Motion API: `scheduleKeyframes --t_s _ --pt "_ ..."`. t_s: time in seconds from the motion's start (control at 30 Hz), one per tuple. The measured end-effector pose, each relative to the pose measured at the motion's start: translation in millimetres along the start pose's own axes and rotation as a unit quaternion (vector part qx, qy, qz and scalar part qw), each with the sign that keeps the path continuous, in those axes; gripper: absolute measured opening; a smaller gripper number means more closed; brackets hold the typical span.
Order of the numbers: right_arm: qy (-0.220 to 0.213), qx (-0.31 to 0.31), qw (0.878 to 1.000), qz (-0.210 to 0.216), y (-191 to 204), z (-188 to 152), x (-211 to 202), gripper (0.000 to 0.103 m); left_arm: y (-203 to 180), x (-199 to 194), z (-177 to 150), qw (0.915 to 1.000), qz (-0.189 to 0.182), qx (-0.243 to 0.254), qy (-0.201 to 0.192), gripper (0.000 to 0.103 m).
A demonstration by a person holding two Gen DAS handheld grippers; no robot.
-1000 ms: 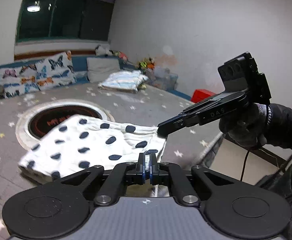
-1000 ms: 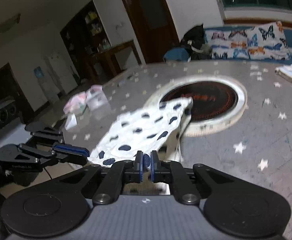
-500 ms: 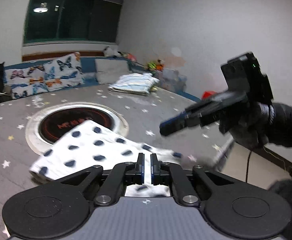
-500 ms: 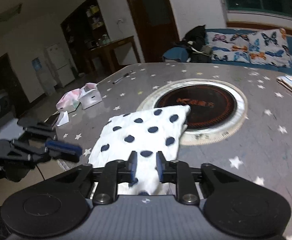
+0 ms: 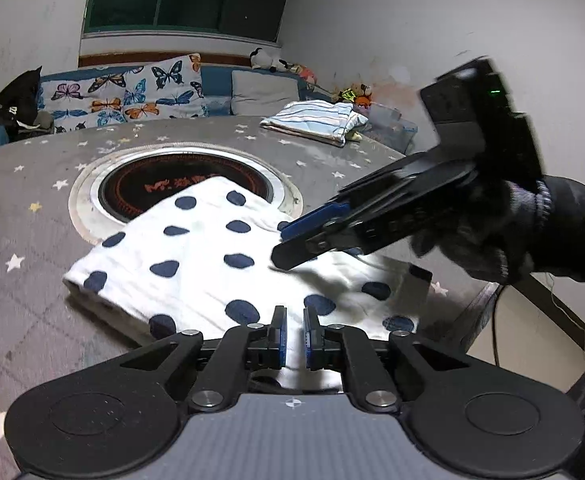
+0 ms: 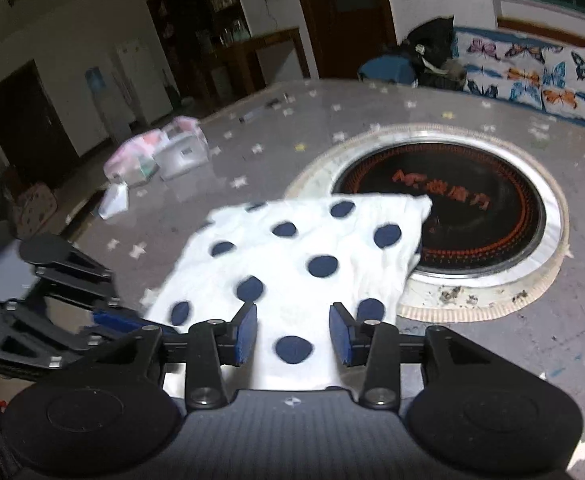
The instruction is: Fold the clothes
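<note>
Folded white polka-dot cloth (image 5: 212, 256) lies on the table (image 5: 20, 184) — right hand-held gripper (image 6: 293, 334) wide above it, left hand-held gripper (image 5: 295, 332) narrowly parted, low over its near edge.

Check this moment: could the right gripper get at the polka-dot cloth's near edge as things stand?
Probably yes: the right gripper is open, the polka-dot cloth lies directly between its fingers, and nothing is in the way.

You're wearing a dark knit glove (image 5: 488, 236) and black sleeve (image 5: 576, 232); your black grippers (image 6: 292, 334) are showing blue pads (image 6: 246, 332) and silver screws (image 6: 206, 394).
</note>
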State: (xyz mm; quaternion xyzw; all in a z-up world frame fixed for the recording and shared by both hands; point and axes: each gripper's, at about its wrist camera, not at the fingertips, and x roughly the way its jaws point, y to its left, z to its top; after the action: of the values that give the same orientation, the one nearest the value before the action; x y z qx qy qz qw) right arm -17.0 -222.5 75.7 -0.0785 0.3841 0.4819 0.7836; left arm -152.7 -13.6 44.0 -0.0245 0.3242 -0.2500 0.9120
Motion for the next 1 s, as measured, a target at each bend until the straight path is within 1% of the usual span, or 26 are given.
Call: scheduleKeyframes --t_s 0.13,0.2,0.23,0.3,0.33,0.37,0.43,0.57,0.67,0.8,0.93,1.0 --pt "0.021 0.004 1.000 -0.013 -12 0 11 0.040 2 -1 0 1.0000 -0.005 -0.004 0.005 0.009" --pt "0.020 -0.002 1.000 -0.017 -13 5 7 0.040 4 -5 4 1.0000 -0.004 -0.007 -0.002 0.011" --pt "0.018 -0.009 1.000 -0.019 -12 9 4 0.041 6 -7 7 0.9999 0.000 -0.009 -0.008 0.014" --pt "0.012 -0.024 0.999 -0.022 -10 18 1 0.044 13 -10 15 0.9995 0.014 -0.018 -0.023 0.027" --pt "0.008 -0.030 0.999 -0.021 -9 23 1 0.046 18 -9 19 0.9990 0.023 -0.023 -0.030 0.029" --pt "0.005 -0.036 0.999 -0.019 -8 28 2 0.050 23 -7 23 0.9985 0.032 -0.029 -0.033 0.029" --pt "0.003 -0.045 0.999 -0.018 -7 36 8 0.050 31 -1 27 0.9975 0.049 -0.040 -0.032 0.029" --pt "0.009 -0.053 0.998 -0.012 -9 46 27 0.050 47 13 29 0.9953 0.070 -0.066 -0.015 0.029" --pt "0.017 -0.064 0.998 -0.011 -10 49 40 0.050 55 17 25 0.9943 0.075 -0.076 -0.003 0.029" --pt "0.030 -0.062 0.997 -0.022 -20 50 55 0.050 62 18 20 0.9933 0.078 -0.085 0.009 0.029" --pt "0.025 -0.047 0.998 -0.039 -35 55 54 0.050 67 13 26 0.9924 0.080 -0.094 0.004 0.029" --pt "0.016 -0.049 0.998 -0.037 -35 61 52 0.050 71 13 32 0.9919 0.087 -0.092 -0.002 0.029"
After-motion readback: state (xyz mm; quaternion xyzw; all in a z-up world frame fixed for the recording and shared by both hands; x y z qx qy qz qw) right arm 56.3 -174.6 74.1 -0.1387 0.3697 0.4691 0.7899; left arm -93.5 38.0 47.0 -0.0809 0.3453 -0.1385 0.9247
